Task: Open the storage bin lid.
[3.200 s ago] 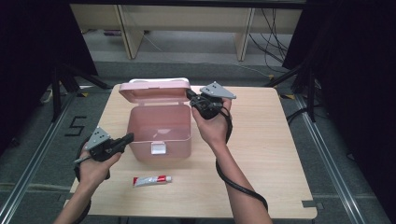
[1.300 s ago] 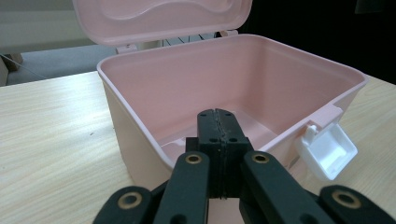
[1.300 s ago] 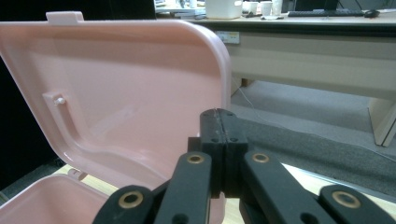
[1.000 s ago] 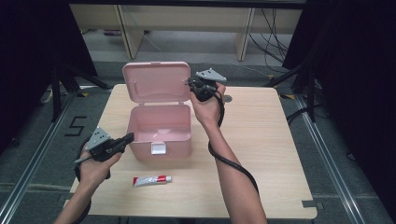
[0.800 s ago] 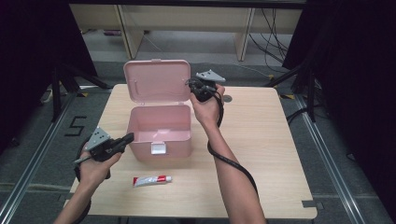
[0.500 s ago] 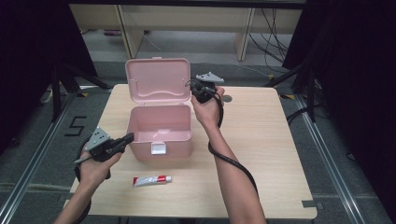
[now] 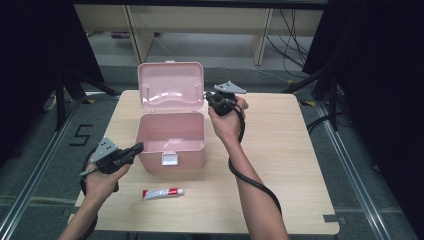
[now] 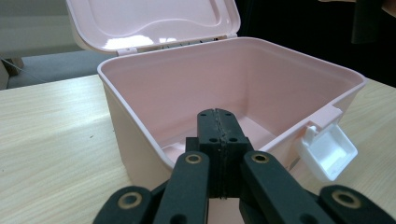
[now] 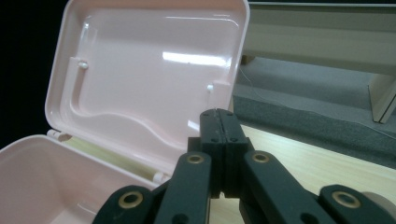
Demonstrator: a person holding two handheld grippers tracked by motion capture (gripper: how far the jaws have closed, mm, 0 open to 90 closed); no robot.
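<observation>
A pink plastic box [image 7: 170, 140] stands in the middle of the wooden table [image 7: 290, 150], its lid [image 7: 171, 86] swung up and standing open at the back. Inside, the box [image 8: 243, 88] looks empty, and a white latch [image 8: 327, 150] hangs on its front wall. My left gripper [image 7: 136, 149] is shut, its tips against the box's front left corner. My right gripper [image 7: 209, 98] is shut with nothing in it, right beside the lid's right edge [image 9: 224, 79]. A small red and white tube [image 7: 162, 193] lies on the table in front of the box.
Bare wood stretches to the right of the box. Beyond the far edge of the table are a grey floor, wooden shelf legs [image 7: 260, 35] and cables. Dark curtains hang at both sides.
The lid has swung from nearly flat on the box up to standing open. My right gripper moved up and back along with the lid's right edge. The left gripper stayed put.
</observation>
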